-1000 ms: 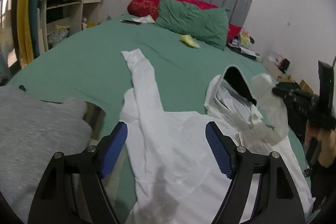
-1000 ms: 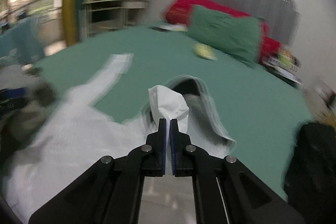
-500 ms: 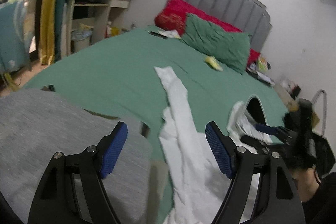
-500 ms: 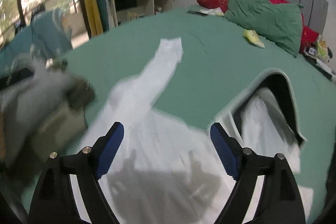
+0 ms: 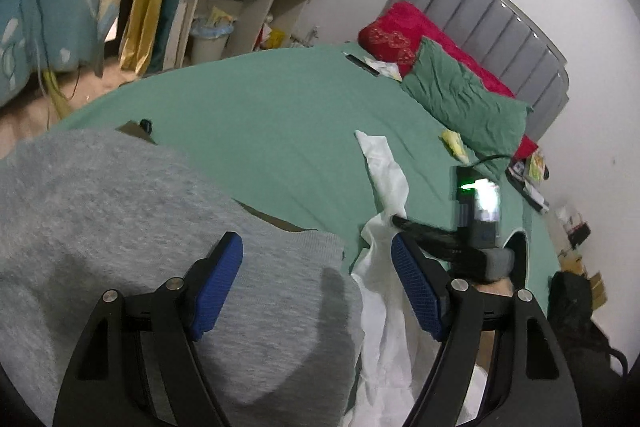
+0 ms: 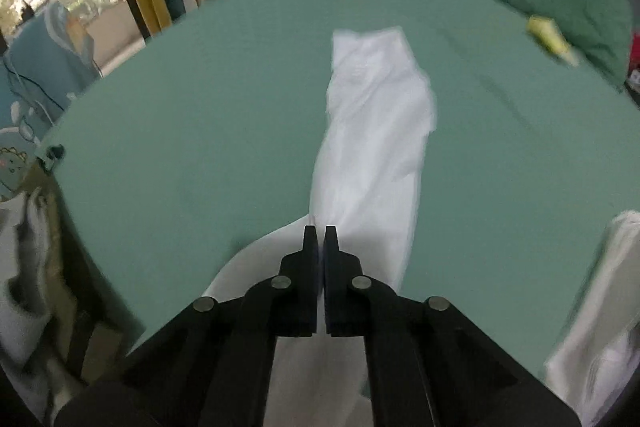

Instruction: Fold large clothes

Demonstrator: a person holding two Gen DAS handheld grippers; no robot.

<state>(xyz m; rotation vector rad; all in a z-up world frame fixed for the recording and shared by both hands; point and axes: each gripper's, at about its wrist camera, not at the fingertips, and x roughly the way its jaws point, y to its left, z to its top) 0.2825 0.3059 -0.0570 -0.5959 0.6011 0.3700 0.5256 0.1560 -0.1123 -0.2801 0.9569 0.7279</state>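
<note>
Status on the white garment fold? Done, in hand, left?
Done: little. The white garment lies unfolded, its sleeve stretched out along the green bed.
In hand: the right tool is shut at the base of that sleeve, apparently pinching the fabric. The left tool is open and empty over a grey garment.
Left: fold the sleeve in, then the body.

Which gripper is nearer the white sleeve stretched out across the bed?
Right. The right gripper is shut at the near end of the white sleeve. The left gripper is open over the grey garment, off to the sleeve's side.
</note>
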